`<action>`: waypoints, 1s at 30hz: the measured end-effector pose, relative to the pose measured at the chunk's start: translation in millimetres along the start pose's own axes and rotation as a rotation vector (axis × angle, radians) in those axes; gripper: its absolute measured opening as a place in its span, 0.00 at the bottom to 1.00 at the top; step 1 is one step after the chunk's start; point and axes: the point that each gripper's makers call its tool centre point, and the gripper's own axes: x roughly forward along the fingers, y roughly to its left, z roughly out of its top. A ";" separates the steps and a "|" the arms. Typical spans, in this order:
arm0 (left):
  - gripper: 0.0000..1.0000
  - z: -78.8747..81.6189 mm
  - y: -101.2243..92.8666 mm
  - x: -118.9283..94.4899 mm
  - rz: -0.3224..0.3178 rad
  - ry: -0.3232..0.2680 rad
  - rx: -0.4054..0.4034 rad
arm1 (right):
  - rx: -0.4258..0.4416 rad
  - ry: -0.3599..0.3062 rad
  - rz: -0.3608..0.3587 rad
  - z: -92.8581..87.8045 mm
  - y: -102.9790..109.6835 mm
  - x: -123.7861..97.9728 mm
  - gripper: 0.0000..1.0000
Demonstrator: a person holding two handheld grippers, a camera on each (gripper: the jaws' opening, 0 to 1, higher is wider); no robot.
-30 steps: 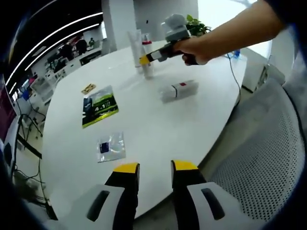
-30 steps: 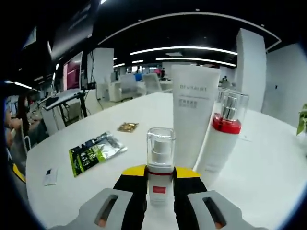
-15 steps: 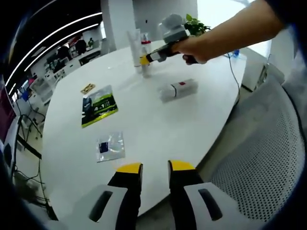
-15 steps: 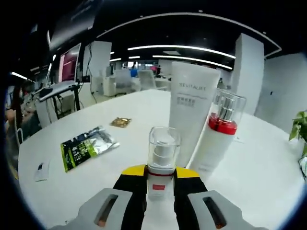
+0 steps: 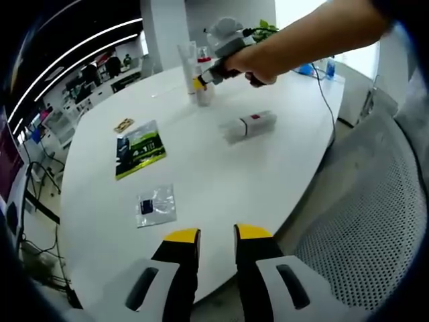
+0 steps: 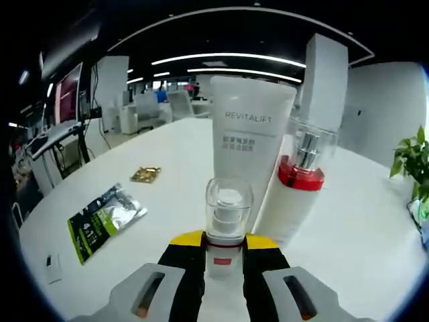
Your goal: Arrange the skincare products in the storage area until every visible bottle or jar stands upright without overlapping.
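While the right hand reaches far across the table, this is how things stand:

Right gripper [image 6: 224, 243]: jaws closed on a small pump bottle [image 6: 228, 221], held upright, its clear cap above the yellow tips; in the left gripper view this gripper [image 5: 200, 81] is at the far side of the table with the person's hand [image 5: 249, 62] on it.
Just ahead of it: a tall white tube [image 6: 249, 157] marked REVITALIFT, standing upright, and to its right a white bottle with a red collar [image 6: 299, 188], also upright; the two stand close side by side, directly beyond the held bottle.
Left gripper [image 5: 208, 235]: low at the near table edge, jaws a little apart with nothing between them.
Ahead of the left gripper: a clear sachet [image 5: 155, 204] nearest, a green packet [image 5: 139, 147] farther, a small gold sachet [image 5: 123, 124] beyond that.
Lying down: a white bottle with a red label [image 5: 249, 125], on its side, mid-table to the right.
Table [image 5: 221, 181]: white, rounded.
Off its right edge: a grey mesh chair [image 5: 365, 228].
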 end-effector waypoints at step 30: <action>0.14 -2.5 -1.3 -0.1 -0.011 0.008 0.000 | 0.091 0.080 0.215 -11.6 17.5 -45.1 0.37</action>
